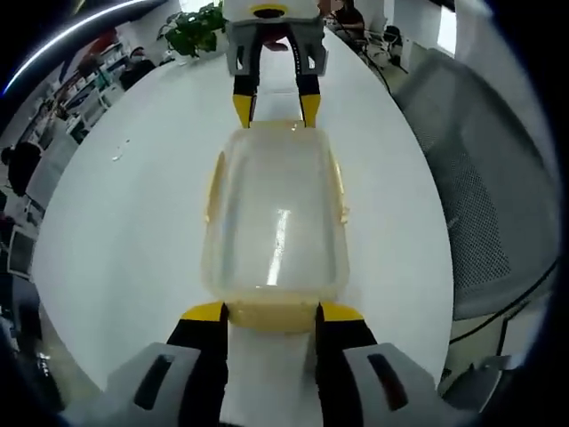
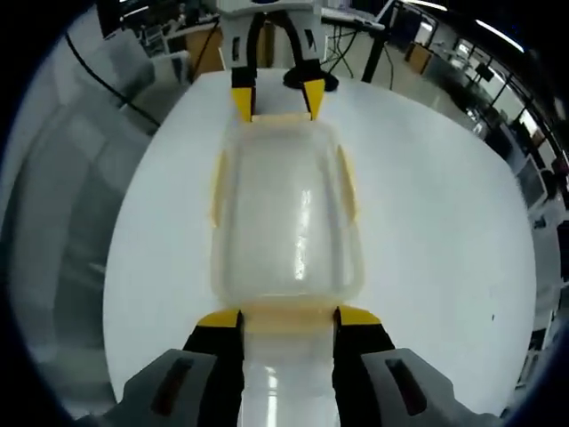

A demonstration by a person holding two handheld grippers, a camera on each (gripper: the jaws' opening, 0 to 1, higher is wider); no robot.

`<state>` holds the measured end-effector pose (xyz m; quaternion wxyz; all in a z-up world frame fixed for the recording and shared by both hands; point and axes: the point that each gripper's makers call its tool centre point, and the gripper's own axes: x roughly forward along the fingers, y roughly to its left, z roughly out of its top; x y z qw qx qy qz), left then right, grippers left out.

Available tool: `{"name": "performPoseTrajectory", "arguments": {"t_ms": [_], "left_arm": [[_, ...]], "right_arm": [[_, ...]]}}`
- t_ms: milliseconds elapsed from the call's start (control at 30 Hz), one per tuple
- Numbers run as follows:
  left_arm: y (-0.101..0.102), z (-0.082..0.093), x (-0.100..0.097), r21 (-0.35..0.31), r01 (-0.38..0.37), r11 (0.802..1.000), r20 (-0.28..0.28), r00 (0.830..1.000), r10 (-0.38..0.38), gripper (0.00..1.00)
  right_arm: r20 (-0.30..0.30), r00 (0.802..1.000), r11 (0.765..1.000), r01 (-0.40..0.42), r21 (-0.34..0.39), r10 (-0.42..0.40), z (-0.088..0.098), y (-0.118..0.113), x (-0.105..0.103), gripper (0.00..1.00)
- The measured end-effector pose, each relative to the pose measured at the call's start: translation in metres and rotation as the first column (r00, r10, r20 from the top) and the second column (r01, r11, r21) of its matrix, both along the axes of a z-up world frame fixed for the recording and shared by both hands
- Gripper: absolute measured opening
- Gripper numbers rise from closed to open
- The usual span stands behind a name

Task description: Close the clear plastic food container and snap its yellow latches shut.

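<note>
Yellow-tipped jaws of the left gripper [image 1: 269,311] rise at the bottom of the left gripper view, spread wide, with the near end latch [image 1: 271,315] of the clear food container [image 1: 274,218] lying between their tips. The container sits on the white table [image 1: 133,213] straight ahead of this gripper, its long axis running directly away along the line of the jaws. At its far end the right gripper [image 1: 276,108] faces back, its own yellow tips also apart and meeting the far end latch [image 1: 277,124].

From the right gripper view the arrangement mirrors: the right gripper [image 2: 288,317] brackets its near latch [image 2: 288,315], the container [image 2: 286,213] stretches away, and the left gripper [image 2: 276,100] stands at the opposite end. Side latches [image 2: 347,182] run along both long edges. The lid appears seated on the tub, though the clear plastic makes that hard to confirm. Neither gripper is clamped on anything; whether the tips actually press the end latches or sit just beside them I cannot tell. Each hand is nearest its own end, so each end latch likely falls to the gripper already there.
</note>
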<state>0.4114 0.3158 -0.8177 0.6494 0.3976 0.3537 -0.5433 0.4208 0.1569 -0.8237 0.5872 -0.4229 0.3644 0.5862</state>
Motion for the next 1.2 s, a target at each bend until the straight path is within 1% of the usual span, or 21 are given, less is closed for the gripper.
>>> {"name": "performPoseTrajectory", "arguments": {"t_ms": [400, 633, 1200], "left_arm": [[-0.015, 0.013, -0.005, -0.006, 0.017, 1.0, 0.015, 1.0, -0.017, 0.37], [-0.029, 0.023, -0.004, -0.007, 0.029, 1.0, 0.031, 0.999, -0.029, 0.37], [-0.056, 0.038, -0.003, -0.001, 0.049, 0.999, 0.046, 0.998, -0.049, 0.37]], "right_arm": [[0.01, 1.0, 1.0, 0.003, -0.003, -0.003, 0.013, -0.016, -0.008, 0.36], [0.027, 1.0, 1.0, 0.012, -0.001, -0.012, 0.025, -0.028, -0.01, 0.36], [0.033, 0.999, 1.0, 0.028, 0.009, -0.029, 0.037, -0.056, -0.012, 0.36]]}}
